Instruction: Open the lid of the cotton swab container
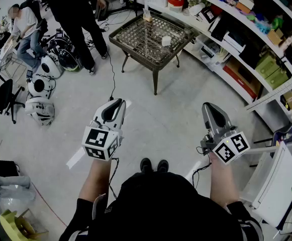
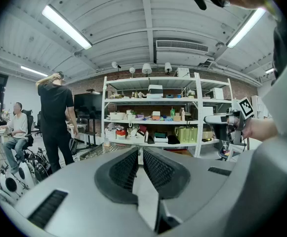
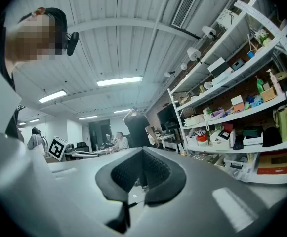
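Observation:
Both grippers are held out at waist height over the bare floor, far from the dark metal lattice table [image 1: 135, 38]. A small white item [image 1: 166, 40] stands on that table; it is too small to tell whether it is the cotton swab container. My left gripper [image 1: 119, 102] points toward the table with its jaws drawn together and nothing between them; its ribbed pads [image 2: 128, 169] nearly meet at the tips of the left gripper [image 2: 141, 151]. My right gripper [image 1: 207, 106] is shut and empty, and in its own view the right gripper [image 3: 143, 151] points level at the room.
Long shelves [image 1: 246, 29] crowded with boxes run along the right wall. A person in black [image 1: 75, 14] stands left of the table, and another person [image 1: 25, 26] sits further left. White round machines [image 1: 40, 84] lie on the floor at left. A white cart [image 1: 281, 179] stands at the right.

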Tool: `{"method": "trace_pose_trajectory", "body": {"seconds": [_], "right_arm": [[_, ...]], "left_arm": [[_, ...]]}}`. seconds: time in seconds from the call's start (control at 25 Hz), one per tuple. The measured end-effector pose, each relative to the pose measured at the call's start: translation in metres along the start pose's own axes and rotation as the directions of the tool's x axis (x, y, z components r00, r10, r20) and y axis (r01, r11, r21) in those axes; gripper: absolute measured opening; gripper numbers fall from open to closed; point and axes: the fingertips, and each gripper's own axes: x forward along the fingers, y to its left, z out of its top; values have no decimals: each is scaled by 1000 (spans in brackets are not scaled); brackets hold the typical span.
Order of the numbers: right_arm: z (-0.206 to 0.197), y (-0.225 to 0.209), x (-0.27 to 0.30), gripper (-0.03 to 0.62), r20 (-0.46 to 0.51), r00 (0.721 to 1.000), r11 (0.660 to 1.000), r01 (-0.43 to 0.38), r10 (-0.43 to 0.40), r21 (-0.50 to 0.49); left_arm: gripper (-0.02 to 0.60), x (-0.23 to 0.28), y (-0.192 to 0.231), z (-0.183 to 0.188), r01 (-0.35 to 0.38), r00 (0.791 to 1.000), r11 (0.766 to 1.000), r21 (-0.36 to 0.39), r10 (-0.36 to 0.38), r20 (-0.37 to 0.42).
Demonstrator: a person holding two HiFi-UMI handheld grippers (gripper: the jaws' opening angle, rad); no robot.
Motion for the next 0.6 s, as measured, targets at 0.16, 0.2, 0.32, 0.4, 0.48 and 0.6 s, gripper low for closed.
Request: {"method": "trace_pose_trajectory", "body": {"seconds": [0.16,0.2,0.32,0.4,0.48,0.6], "right_arm": [[1,2,-7,8,9,1000,1000,7,-7,-1],[2,1,-9,8,11,1000,1000,9,-9,-2],[4,-3,-17,8,12,1000,1000,19,-19,-7],[5,-8,-22,8,16,1000,1000,26,-26,-5],[6,-14,-28,8,20,999,1000,31,-31,0],[7,-22,-36,8,24,999,999,33,-33,12]], "left_arm": [[37,-2,-5,-7,12,1000,1000,-3,-12,-15],[37,-1,-7,-7,15,1000,1000,-4,-15,-16],[35,2,-16,-4,26,1000,1000,1,-26,-14],[35,5,-22,-2,31,999,999,7,-31,-11],[35,9,-29,1,38,999,999,10,-38,-10],[35,14,-39,2,43,999,999,12,-43,-15]]}}
